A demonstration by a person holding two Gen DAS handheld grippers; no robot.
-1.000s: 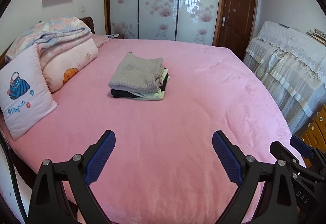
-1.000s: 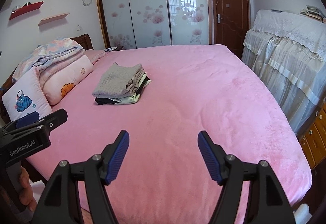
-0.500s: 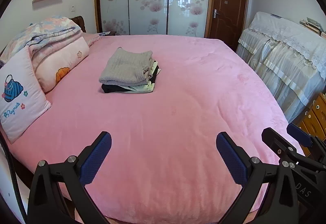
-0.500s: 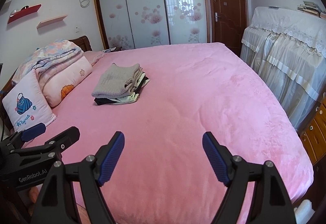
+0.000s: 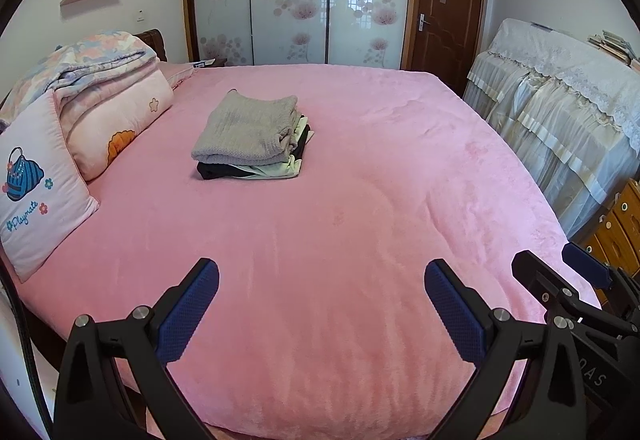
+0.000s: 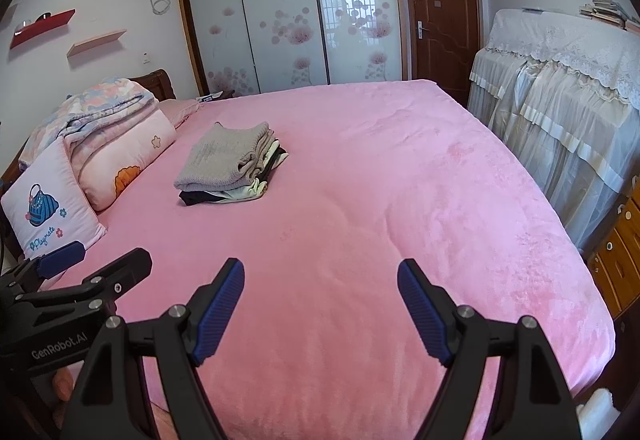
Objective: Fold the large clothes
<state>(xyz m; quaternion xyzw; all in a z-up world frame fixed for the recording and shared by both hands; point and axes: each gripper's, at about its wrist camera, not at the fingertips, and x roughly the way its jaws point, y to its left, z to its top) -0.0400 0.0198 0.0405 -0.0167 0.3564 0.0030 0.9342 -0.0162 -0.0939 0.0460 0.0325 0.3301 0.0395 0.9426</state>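
Left gripper and right gripper both hovered at lower frame over the pink bed, jaws having just opened wide with nothing between them. Folded clothes stack, grey piece uppermost, lay centre-left, well apart from both

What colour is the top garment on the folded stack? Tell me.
Grey knit top garment, clearest in the left wrist view.

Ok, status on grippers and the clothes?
Left gripper and right gripper open, empty. Folded clothes stacked on the bed. Nothing in the way.
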